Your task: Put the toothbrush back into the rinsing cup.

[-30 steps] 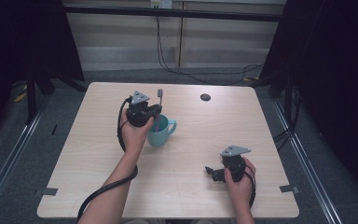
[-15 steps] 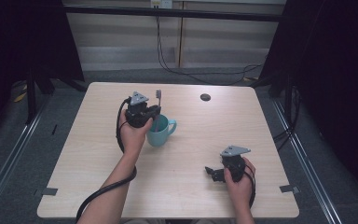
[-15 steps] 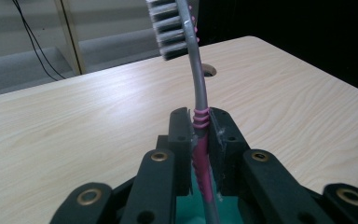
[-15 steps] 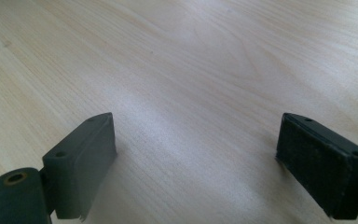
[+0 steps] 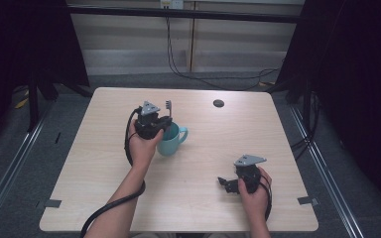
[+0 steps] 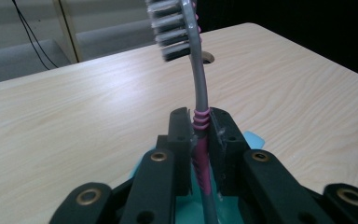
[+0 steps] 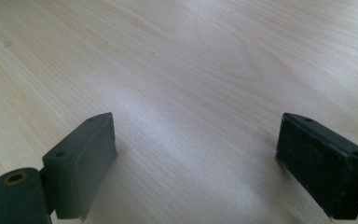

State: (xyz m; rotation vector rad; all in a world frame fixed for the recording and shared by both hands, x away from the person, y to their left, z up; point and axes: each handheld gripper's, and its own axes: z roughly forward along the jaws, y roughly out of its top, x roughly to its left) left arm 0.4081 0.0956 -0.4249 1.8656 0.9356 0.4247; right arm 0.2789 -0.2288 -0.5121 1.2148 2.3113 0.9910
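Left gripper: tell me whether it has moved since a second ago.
No. In the high view the left gripper sits at the same spot over the mug, just as far from the table's round hole, shut on the toothbrush.

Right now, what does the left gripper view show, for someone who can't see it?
The left gripper is shut on a grey and pink toothbrush, bristles up, above a teal mug. A pale wooden table lies behind.

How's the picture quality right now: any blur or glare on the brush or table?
Left gripper view: toothbrush handle sharp at the jaws, bristles soft and cut by the top edge. Right gripper view: a pale sheen on the table, jaws slightly soft. High view: evenly lit table, dark surroundings, cup clear.
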